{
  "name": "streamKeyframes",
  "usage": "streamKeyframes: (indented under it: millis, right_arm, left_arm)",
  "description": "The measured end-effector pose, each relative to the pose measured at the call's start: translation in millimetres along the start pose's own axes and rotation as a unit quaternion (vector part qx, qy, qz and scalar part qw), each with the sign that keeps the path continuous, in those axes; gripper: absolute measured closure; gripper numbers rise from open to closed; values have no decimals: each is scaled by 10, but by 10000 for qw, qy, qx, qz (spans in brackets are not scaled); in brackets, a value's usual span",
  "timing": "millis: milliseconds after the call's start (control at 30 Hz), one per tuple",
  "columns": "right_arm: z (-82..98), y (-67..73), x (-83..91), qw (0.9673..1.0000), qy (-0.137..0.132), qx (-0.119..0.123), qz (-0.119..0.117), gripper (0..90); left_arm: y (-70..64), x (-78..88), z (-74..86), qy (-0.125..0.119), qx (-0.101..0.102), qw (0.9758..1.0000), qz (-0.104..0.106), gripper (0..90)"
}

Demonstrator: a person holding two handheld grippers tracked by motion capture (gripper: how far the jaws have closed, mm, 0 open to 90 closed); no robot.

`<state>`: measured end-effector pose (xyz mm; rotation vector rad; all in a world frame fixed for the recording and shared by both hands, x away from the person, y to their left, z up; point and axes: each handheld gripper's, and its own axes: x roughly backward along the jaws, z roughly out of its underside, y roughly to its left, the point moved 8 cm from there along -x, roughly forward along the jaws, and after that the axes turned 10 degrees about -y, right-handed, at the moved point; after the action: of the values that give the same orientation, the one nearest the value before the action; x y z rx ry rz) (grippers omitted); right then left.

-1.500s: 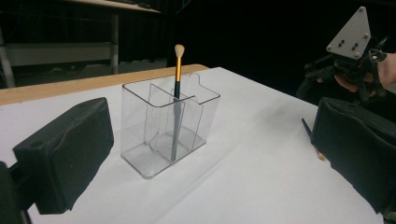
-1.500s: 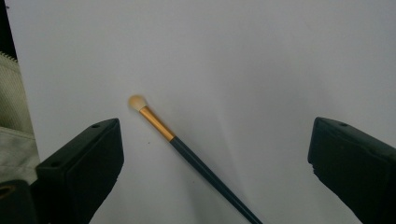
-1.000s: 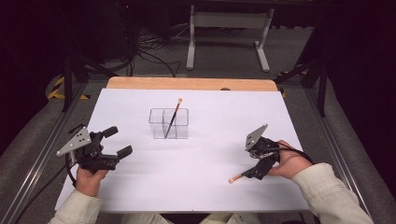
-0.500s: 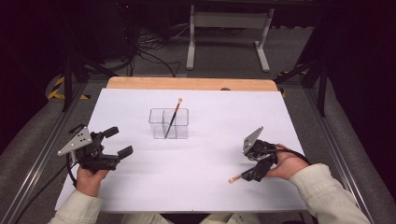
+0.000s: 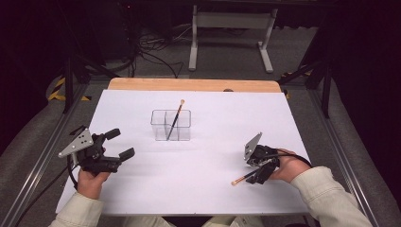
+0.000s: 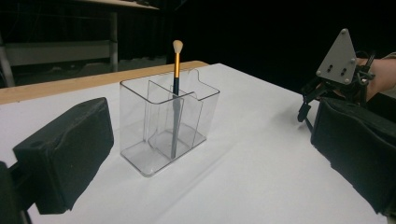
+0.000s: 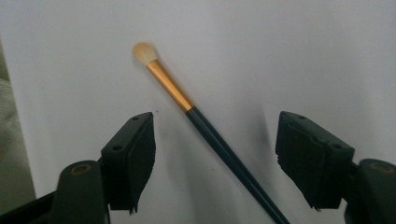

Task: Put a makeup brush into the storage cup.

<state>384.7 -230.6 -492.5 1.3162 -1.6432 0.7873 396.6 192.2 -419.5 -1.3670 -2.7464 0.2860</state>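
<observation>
Since the earlier frames the right gripper (image 5: 255,177) has sunk slightly toward the near right part of the table (image 5: 198,189), and its jaws have just been closing around the loose brush (image 7: 201,121); they now stand at a middling width with the brush handle between them, the pads on either side not yet pressing on it. That brush lies flat on the white table top close to the near edge and toward the right edge, its tuft pointing toward the near left corner in the high view. It has a slim, dark blue-black handle, a shiny golden metal ferrule and a small, soft, pale rounded tuft. The left gripper (image 5: 116,150) has kept its place near the left edge, its jaws wide apart with nothing between them; its pads are blocky, matte black and foam-like. Near the table's middle, toward the far edge, stands the clear organiser (image 6: 166,126), a glossy transparent plastic box with inner dividers and a scalloped rim, unchanged. In it a second brush (image 6: 176,79) of the same make leans with its tuft up.
</observation>
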Motion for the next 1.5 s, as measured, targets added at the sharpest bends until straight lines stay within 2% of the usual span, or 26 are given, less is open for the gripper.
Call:
streamKeyframes:
  millis: [67,167,267,300,500,767,833,1033,1100,1467,1500]
  right_arm:
    - [11,-10,-8,10000,39,21,25,335]
    - [25,5,-18,9999,125,107,-40,428]
    - [27,10,-29,9998,161,137,-21,467]
    - [29,14,-34,9996,204,202,-10,508]
    - [18,20,-28,9989,290,364,51,618]
    - [27,13,-42,9982,405,431,108,665]
    - [25,27,-42,9980,459,433,91,716]
    - [21,51,-43,9974,582,422,68,762]
    - [21,66,-44,9972,628,395,33,811]
    - [18,78,-40,9976,607,322,-26,825]
    - [14,81,-36,9976,584,376,-43,825]
  left_arm:
    - [-1,1,4,15,13,10000,4,1]
    - [1,-2,9,28,16,10000,3,2]
    - [0,-2,8,25,12,10000,7,2]
    - [1,-1,7,22,17,10000,7,2]
    - [2,-4,18,55,46,10000,31,2]
    - [8,-3,18,57,51,10000,16,2]
    - [5,-9,26,73,58,10000,27,2]
    - [10,-5,24,65,67,10000,24,2]
    - [12,-5,27,74,69,9999,23,2]
    - [14,-5,31,85,74,9999,20,2]
    - [14,-6,32,89,74,9999,24,2]
